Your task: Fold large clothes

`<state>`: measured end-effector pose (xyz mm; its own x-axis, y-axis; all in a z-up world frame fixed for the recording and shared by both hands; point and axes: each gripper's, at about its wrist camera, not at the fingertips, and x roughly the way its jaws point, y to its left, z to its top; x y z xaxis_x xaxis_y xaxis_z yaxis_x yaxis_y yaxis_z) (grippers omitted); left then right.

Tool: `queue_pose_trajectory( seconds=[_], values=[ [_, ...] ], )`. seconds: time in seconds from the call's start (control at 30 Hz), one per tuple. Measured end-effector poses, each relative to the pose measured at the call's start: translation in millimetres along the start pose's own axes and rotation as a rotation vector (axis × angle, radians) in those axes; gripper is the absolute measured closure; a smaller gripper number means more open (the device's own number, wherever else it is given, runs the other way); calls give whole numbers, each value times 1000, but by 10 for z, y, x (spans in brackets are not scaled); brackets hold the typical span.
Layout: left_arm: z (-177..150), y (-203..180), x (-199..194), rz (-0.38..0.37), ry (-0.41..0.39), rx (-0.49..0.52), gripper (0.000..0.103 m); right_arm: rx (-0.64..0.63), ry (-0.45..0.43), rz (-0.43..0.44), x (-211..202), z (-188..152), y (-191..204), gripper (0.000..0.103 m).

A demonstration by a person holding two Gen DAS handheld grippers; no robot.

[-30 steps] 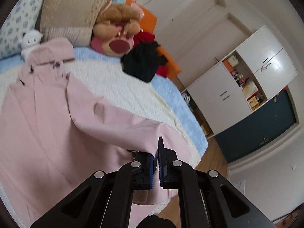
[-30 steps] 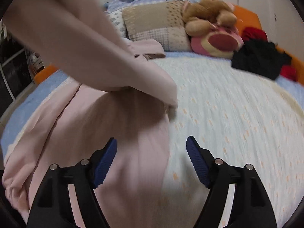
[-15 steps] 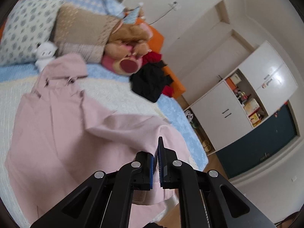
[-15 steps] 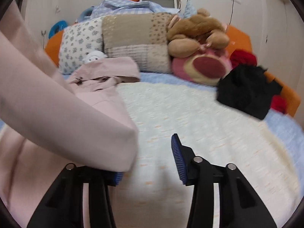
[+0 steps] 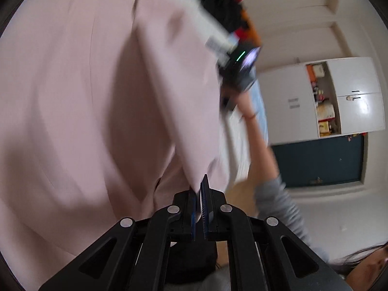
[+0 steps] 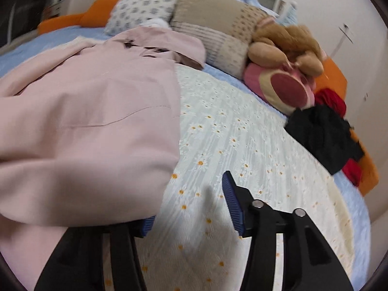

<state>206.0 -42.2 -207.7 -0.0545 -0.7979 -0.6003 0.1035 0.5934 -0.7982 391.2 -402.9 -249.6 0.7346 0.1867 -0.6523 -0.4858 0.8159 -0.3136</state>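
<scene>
My left tongs (image 5: 199, 202) pinch an edge of the pink coat (image 6: 92, 111), which lies spread on the bed (image 6: 242, 145). My right tongs (image 6: 188, 209) are opening, with nothing between them. The coat might slip out and flop crooked. The black clothes (image 6: 322, 133) lie farther back.

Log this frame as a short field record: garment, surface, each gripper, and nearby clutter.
garment: large pale pink fabric coat, spread on the bed, one part lifted
surface: daisy-print white quilted bedspread
left gripper: shut on a pinched fold of the coat
right gripper: jaws opening; nothing between the pads, coat edge draped over the left finger
clutter: black crumpled garment pile; pink and brown plush bear; beige patchwork pillow
</scene>
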Motion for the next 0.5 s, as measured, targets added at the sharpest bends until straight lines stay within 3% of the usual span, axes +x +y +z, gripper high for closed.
queue_pose_trajectory(
  seconds=[0.1, 0.2, 0.27, 0.33, 0.4, 0.5],
  values=[
    [-170, 347, 299, -12, 44, -75, 94, -98, 32, -2, -154, -76, 49, 44],
    [-201, 506, 332, -25, 4, -77, 95, -141, 59, 8, -348, -228, -35, 44],
    [-218, 500, 291, -24, -19, -52, 95, -54, 45, 22, -522, -267, -217, 44],
    [-253, 451, 256, -7, -44, -12, 94, 144, -32, 53, -764, -160, -459, 43],
    [-294, 411, 251, -3, -57, 19, 94, 321, -85, 91, -843, 74, -564, 32],
    [-347, 363, 265, 28, -86, 53, 94, 453, -85, 148, -649, 669, -373, 34]
  ],
)
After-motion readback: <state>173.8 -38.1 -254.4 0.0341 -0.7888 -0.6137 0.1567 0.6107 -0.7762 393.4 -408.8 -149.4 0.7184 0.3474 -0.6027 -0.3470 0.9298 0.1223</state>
